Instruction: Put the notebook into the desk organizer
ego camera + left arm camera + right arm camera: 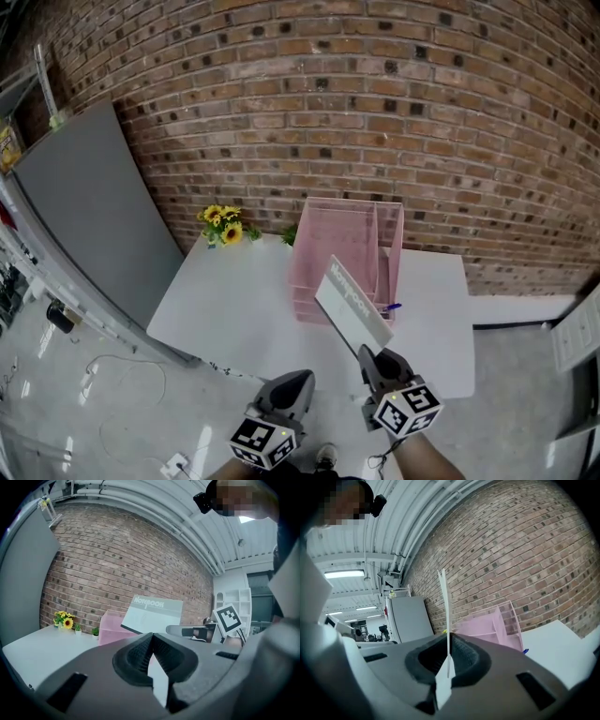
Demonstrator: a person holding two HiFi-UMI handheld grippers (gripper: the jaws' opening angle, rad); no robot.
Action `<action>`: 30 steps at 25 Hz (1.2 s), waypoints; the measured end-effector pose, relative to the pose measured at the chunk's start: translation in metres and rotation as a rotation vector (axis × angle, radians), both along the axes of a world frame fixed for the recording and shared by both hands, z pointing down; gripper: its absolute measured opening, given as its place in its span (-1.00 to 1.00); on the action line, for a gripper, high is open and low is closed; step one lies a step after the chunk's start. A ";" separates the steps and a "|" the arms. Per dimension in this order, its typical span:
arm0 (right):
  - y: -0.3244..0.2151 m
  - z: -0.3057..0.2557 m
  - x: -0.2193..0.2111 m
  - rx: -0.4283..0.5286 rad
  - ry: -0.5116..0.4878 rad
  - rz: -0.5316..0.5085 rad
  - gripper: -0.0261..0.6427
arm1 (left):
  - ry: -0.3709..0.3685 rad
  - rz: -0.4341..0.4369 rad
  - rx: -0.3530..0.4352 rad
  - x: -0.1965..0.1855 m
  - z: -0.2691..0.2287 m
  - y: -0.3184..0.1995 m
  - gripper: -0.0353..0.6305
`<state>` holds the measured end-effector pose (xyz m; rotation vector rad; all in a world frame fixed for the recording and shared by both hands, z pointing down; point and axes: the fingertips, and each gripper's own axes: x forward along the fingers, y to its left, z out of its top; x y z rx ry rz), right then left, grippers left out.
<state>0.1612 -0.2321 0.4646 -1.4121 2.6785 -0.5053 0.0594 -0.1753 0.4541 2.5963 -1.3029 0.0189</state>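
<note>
White table [234,309] bears desk organizer [342,234], partly behind notebook [353,302]

Head view: notebook [352,302] hides the desk organizer's [337,244] near right front. At its right base, blue item [392,307], too small to identify.
</note>
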 end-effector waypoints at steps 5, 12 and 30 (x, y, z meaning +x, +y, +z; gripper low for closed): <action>-0.014 0.007 0.005 -0.030 -0.025 0.019 -0.89 | 0.002 0.012 -0.003 0.003 0.002 -0.014 -0.88; -0.045 0.015 -0.001 -0.067 -0.063 0.075 -0.89 | 0.013 0.056 -0.017 -0.005 0.009 -0.045 -0.88; -0.139 0.041 -0.049 -0.214 -0.257 0.334 -0.89 | 0.043 0.207 -0.066 -0.074 0.020 -0.141 -0.88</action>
